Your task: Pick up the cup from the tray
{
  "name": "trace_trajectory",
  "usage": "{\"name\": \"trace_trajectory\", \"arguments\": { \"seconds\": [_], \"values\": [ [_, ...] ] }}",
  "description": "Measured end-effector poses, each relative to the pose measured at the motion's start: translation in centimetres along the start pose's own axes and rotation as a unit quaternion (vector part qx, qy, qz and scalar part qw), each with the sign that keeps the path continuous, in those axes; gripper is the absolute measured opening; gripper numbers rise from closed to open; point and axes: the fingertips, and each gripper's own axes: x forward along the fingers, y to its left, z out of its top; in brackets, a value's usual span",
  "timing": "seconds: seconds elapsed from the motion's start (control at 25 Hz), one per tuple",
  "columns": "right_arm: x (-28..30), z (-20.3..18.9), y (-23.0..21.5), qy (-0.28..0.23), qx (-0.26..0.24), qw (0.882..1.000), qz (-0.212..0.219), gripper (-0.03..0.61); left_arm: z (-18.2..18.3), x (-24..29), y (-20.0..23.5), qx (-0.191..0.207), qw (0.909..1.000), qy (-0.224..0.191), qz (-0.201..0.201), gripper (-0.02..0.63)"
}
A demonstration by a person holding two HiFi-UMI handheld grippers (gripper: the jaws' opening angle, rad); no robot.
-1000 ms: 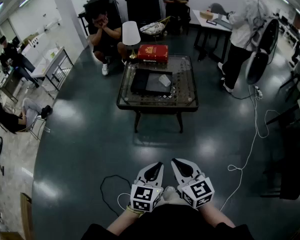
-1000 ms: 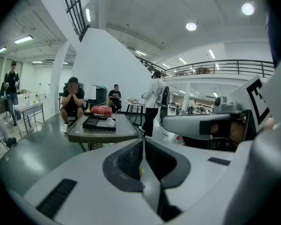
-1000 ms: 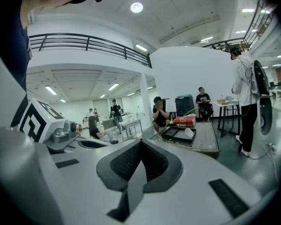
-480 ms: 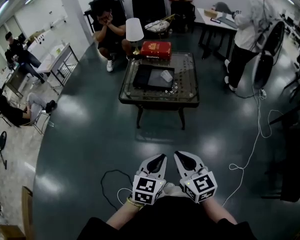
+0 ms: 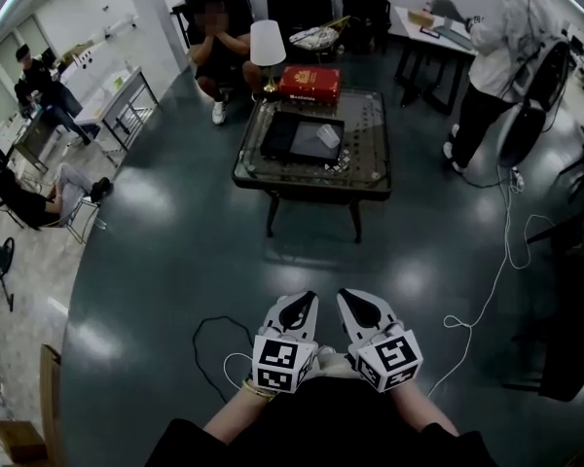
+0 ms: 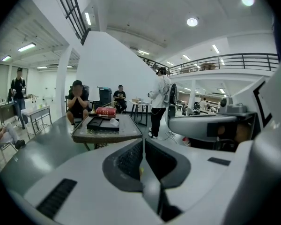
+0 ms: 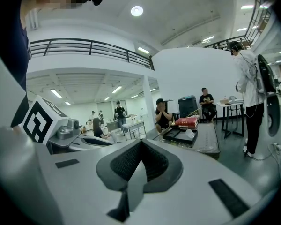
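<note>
A pale cup [image 5: 326, 135] lies on its side on a black tray [image 5: 294, 136], which rests on a glass-topped coffee table [image 5: 370, 154] far ahead across the dark floor. The left gripper view shows the cup [image 6: 114, 122] and tray [image 6: 99, 123] small in the distance. So does the right gripper view: cup [image 7: 189, 134], tray [image 7: 177, 135]. My left gripper [image 5: 305, 303] [image 6: 144, 143] and right gripper [image 5: 345, 300] [image 7: 141, 145] are held side by side close to my body, well short of the table. Both are shut and empty.
A red box [image 5: 309, 83] and a white lamp [image 5: 268, 45] stand at the table's far end. A seated person [image 5: 217, 47] is behind it and a standing person in white [image 5: 501, 56] to its right. A white cable [image 5: 487, 300] and a black cable [image 5: 209, 353] trail on the floor.
The table sits a little higher in the head view and the people around it have shifted slightly. Both grippers stay together, shut, near my body.
</note>
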Motion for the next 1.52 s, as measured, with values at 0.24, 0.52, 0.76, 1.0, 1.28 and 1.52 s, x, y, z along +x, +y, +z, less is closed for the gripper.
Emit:
{"name": "trace_trajectory", "arguments": {
  "seconds": [0.24, 0.52, 0.76, 1.0, 1.28, 1.52],
  "values": [
    [2.5, -0.2, -0.7, 0.013, 0.004, 1.000, 0.007, 0.012, 0.0, 1.5, 2.2, -0.010, 0.9998, 0.012, 0.010, 0.025],
    [7.1, 0.6, -3.0, 0.025, 0.000, 1.000, 0.010, 0.011, 1.9, 5.3, 6.5, -0.023, 0.9996, 0.010, 0.015, 0.025],
    [11.7, 1.7, -6.3, 0.031, -0.002, 1.000, 0.006, 0.012, 3.8, 9.6, 10.3, -0.027, 0.9995, 0.009, 0.016, 0.025],
    [16.2, 3.9, -9.0, 0.026, 0.001, 1.000, 0.001, 0.011, 6.6, 13.3, 13.7, -0.020, 0.9997, 0.009, 0.010, 0.025],
    [20.4, 5.3, -10.7, 0.029, 0.007, 1.000, -0.006, 0.012, 8.5, 16.7, 17.2, -0.010, 0.9998, 0.019, 0.001, 0.025],
    [23.5, 6.9, -12.5, 0.031, 0.002, 0.999, -0.019, 0.011, 9.9, 19.3, 19.3, -0.013, 0.9993, 0.029, -0.018, 0.025]
  ]
}}
